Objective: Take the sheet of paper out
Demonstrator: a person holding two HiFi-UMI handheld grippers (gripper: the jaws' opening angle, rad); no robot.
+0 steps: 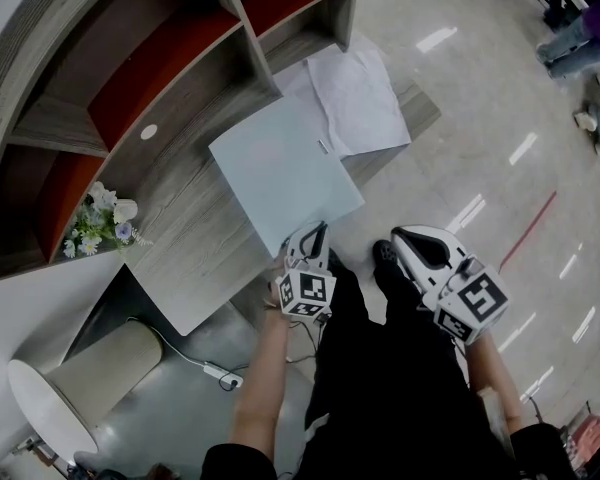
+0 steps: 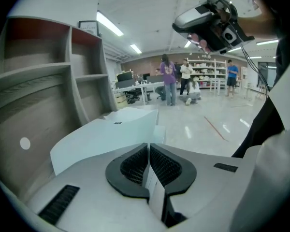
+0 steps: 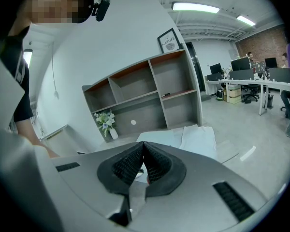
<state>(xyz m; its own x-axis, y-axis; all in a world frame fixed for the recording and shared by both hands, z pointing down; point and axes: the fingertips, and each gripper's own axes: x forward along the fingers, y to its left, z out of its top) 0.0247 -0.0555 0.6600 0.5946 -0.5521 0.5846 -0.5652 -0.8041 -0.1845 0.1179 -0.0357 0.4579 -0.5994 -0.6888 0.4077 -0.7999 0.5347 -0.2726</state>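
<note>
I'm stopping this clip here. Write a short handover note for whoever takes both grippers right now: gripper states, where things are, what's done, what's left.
Left gripper: shut on the near corner of the pale blue sheet.
Right gripper: shut, empty, held off the desk beside the left one.
The sheet lies on the wooden desk, its near corner at the front edge. White papers lie beyond it.
Done: grasp made.
Left: draw the sheet out. It is not yet off the desk.
</note>
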